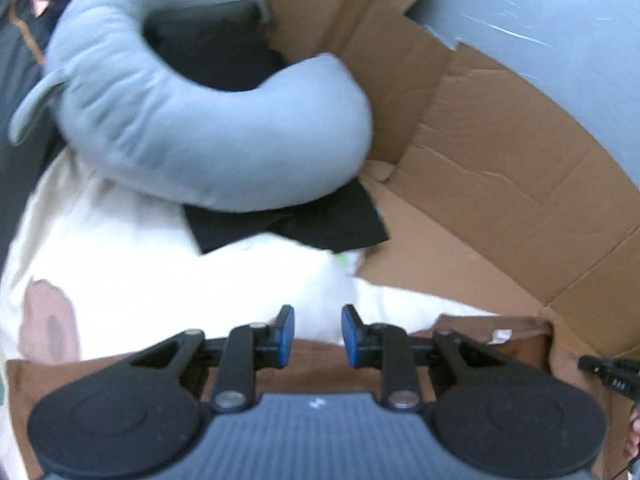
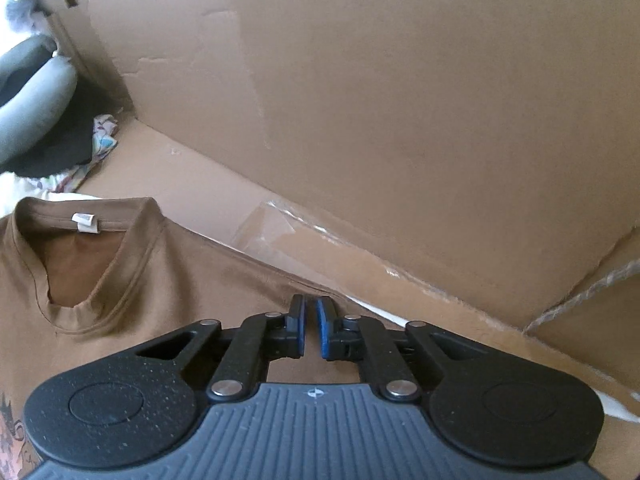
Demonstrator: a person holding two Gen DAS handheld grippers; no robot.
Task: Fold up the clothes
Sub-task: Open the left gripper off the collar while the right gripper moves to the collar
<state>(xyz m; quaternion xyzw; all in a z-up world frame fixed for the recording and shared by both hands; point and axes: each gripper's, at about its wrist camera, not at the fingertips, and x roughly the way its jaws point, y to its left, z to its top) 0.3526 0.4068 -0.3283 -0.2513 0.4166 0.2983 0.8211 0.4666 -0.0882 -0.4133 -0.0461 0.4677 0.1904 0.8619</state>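
Left claw (image 1: 318,332) gapes empty; right claw (image 2: 311,326) nearly closed over brown shirt (image 2: 168,280), grip unclear

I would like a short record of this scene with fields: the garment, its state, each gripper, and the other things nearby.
garment: brown T-shirt, white label at the collar
garment state: lying spread, collar open, not yet folded
left gripper: jaws apart, nothing between them, above the shirt's edge
right gripper: jaws almost together over the shirt's shoulder; whether they pinch cloth cannot be told
nearby: grey curved pillow, black cloth, white bedding
surround: cardboard walls
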